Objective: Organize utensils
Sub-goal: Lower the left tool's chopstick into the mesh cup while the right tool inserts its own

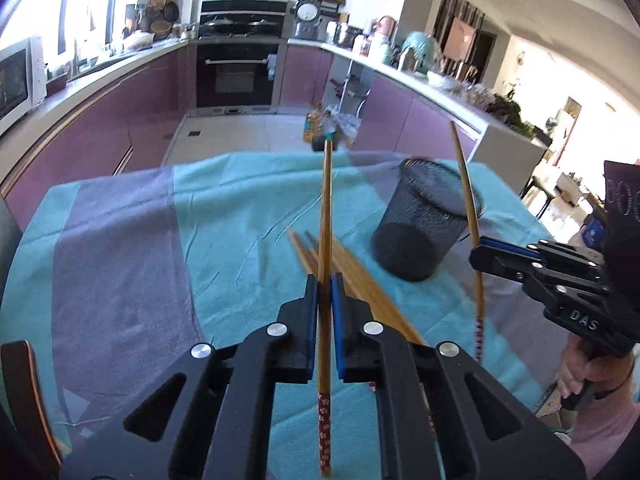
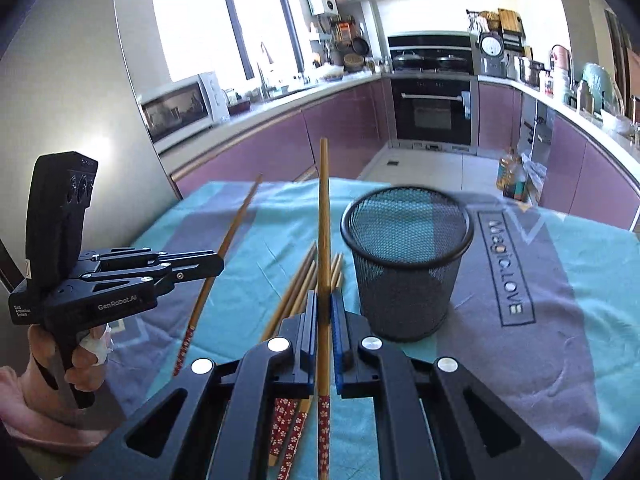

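Note:
My left gripper (image 1: 324, 284) is shut on a wooden chopstick (image 1: 327, 208) with a red flowered end, held lifted above the cloth and pointing away. My right gripper (image 2: 324, 300) is shut on another such chopstick (image 2: 324, 216). Each gripper shows in the other's view: the right gripper (image 1: 478, 250) with its tilted chopstick (image 1: 466, 196), and the left gripper (image 2: 219, 265) with its chopstick (image 2: 232, 232). Several more chopsticks (image 2: 298, 292) lie in a loose bundle on the cloth below both grippers. An empty black mesh cup (image 2: 404, 264) stands upright just right of the bundle.
A teal and grey towel (image 2: 560, 320) covers the table; its far edge drops to the kitchen floor. A chair back (image 1: 24, 400) sits at the table's left side. A person's hands hold both gripper handles. Purple cabinets, an oven (image 1: 236, 76) and a microwave stand beyond.

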`<action>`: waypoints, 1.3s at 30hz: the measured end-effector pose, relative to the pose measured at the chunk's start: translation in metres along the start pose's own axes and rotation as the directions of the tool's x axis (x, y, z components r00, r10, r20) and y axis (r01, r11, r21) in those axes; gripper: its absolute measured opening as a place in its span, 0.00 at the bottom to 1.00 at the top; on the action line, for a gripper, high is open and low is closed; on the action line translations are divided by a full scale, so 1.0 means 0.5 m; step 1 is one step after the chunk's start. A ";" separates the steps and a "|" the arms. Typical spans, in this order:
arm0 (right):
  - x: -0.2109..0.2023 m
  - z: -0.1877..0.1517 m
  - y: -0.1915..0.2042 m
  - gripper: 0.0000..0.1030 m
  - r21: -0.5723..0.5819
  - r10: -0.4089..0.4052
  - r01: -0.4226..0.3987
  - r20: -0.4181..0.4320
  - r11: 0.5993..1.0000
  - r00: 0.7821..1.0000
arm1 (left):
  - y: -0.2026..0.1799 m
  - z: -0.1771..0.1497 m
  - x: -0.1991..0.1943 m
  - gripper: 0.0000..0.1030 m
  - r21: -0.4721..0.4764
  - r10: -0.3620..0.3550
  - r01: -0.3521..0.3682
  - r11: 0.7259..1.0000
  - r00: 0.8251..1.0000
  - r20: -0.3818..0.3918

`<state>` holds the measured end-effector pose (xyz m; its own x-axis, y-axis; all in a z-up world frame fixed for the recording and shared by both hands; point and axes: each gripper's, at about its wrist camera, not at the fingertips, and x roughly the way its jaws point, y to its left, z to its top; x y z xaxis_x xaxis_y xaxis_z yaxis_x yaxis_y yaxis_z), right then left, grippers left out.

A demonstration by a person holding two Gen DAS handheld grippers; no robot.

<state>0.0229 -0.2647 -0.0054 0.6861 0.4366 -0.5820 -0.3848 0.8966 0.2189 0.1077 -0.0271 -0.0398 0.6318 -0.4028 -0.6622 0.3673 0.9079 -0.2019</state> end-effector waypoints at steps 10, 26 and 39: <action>-0.088 0.071 -0.032 0.06 0.002 0.024 -0.024 0.141 1.000 0.990 | -0.033 0.079 -0.136 0.07 0.000 -0.143 0.145 0.989 0.976 0.165; -0.112 0.189 -0.091 0.06 0.004 -0.050 0.051 0.265 0.999 0.963 | -0.148 0.264 -0.149 0.07 0.040 -0.206 0.204 0.978 0.932 0.299; 0.038 0.149 -0.124 0.06 0.004 -0.087 0.087 -0.015 0.996 0.996 | -0.206 0.204 0.076 0.08 0.102 -0.148 0.143 0.984 0.988 0.043</action>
<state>0.1059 -0.3064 0.0283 0.7075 0.3562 -0.6104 -0.3217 0.9313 0.1706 0.1635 -0.1477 0.0295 0.5992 -0.5375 -0.5934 0.5217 0.8243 -0.2199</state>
